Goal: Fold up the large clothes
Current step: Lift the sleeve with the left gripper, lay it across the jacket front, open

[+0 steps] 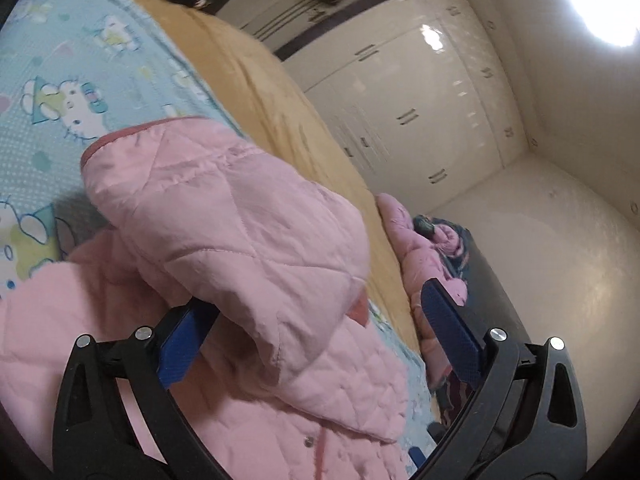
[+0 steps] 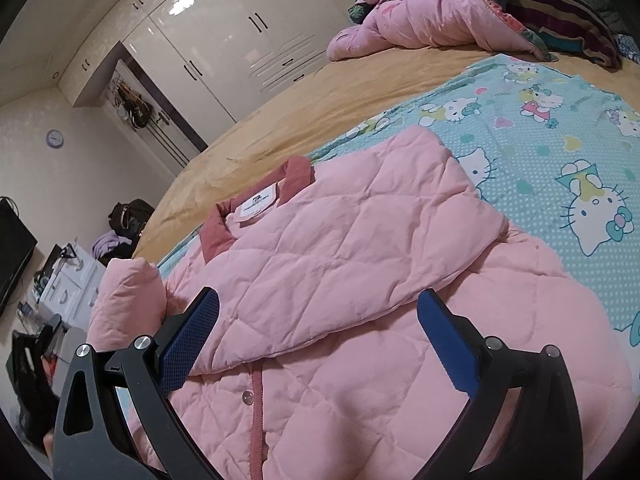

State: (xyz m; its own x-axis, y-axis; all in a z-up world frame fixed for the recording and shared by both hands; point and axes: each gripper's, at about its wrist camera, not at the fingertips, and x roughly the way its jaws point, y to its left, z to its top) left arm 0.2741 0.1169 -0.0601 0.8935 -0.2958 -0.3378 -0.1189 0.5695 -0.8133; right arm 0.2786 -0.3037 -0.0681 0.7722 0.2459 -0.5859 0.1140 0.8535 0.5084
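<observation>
A pink quilted jacket [image 2: 352, 264] with a darker pink collar [image 2: 298, 172] lies on the Hello Kitty sheet [image 2: 560, 152], front up, one sleeve folded across its chest. My right gripper [image 2: 316, 336] is open just above the jacket's front, holding nothing. In the left wrist view a pink quilted sleeve [image 1: 224, 216] is raised and drapes over the left gripper [image 1: 312, 328]. Its jaws stand wide apart, and the left fingertip [image 1: 188, 332] is partly hidden under the sleeve fabric. The sleeve cuff [image 1: 120, 136] points away from me.
A yellow bedspread [image 2: 304, 96] covers the bed beyond the sheet. A crumpled pink quilt [image 2: 432, 12] and a striped blanket [image 2: 568, 20] lie at the far end. White wardrobes [image 2: 224, 32] line the wall. A dresser [image 2: 68, 280] and clutter stand beside the bed.
</observation>
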